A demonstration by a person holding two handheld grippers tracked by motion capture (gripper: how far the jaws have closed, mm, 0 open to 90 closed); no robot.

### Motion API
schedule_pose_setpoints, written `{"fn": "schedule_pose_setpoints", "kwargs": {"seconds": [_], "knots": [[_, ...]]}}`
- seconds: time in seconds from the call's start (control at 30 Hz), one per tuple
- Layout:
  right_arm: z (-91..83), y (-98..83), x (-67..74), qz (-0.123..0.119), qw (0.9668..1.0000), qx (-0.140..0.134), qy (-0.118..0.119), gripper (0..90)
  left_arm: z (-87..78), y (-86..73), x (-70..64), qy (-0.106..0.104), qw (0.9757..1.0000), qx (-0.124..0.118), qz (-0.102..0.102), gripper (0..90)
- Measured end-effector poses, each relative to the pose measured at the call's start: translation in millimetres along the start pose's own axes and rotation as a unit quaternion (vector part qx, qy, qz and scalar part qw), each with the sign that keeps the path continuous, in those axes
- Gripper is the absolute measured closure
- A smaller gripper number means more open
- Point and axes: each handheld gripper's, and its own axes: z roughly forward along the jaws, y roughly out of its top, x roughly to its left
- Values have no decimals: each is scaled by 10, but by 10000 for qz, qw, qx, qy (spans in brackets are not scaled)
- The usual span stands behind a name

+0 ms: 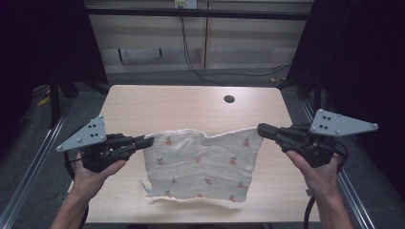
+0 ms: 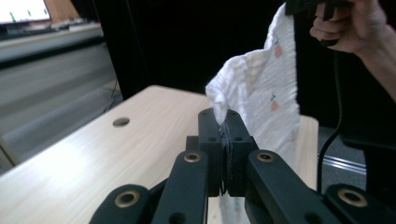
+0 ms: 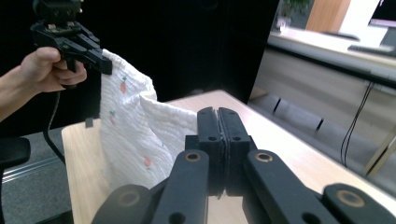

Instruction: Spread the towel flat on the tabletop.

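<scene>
cloth (image 1: 200,164) corners hidden inside gripper jaws

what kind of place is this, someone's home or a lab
Most likely a lab or recording workspace, not a home: black curtains flank a bare wooden table with a cable hole, metal frame rails run alongside, and desks with monitors stand beyond.

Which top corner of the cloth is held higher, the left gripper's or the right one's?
The right gripper's corner of the cloth sits slightly higher; the left gripper pinches its corner lower.
</scene>
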Motion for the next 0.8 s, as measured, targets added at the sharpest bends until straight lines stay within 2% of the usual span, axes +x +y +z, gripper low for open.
{"fn": "schedule_pose_setpoints", "kwargs": {"seconds": [0.07,0.13,0.17,0.2,0.3,0.37,0.4,0.43,0.47,0.5,0.53,0.63,0.67,0.8], "knots": [[74,-134,-33,123,9999,117,-2,887,107,-120,46,6,9998,155,-151,886],[191,-346,-71,322,9991,271,71,887,216,-202,37,-4,9993,356,-146,886],[191,-346,-71,322,9991,271,71,887,279,-244,49,-27,9989,420,-186,886],[233,-420,-97,396,9986,340,37,887,315,-275,72,-51,9985,473,-256,885],[307,-530,-173,492,9976,477,-37,887,386,-367,155,16,9975,607,-358,885],[333,-589,-221,552,9971,517,-19,886,423,-446,217,53,9964,730,-422,885],[379,-656,-289,640,9958,645,-99,887,446,-499,258,95,9956,789,-499,885],[379,-656,-289,640,9958,645,-99,887,459,-539,297,115,9947,848,-561,885],[422,-726,-356,727,9948,699,-110,887,480,-612,352,200,9930,966,-643,885],[422,-726,-356,727,9948,699,-110,887,480,-612,352,200,9930,966,-643,886],[469,-784,-405,749,9946,725,-1,886,483,-666,387,187,9918,1076,-669,885],[509,-816,-430,699,9948,735,43,886,447,-723,431,203,9909,1096,-756,885],[530,-826,-445,705,9948,729,25,886,428,-743,447,242,9904,1081,-828,885],[649,-859,-505,757,9939,799,50,886,408,-816,528,356,9891,1110,-894,885]]}}
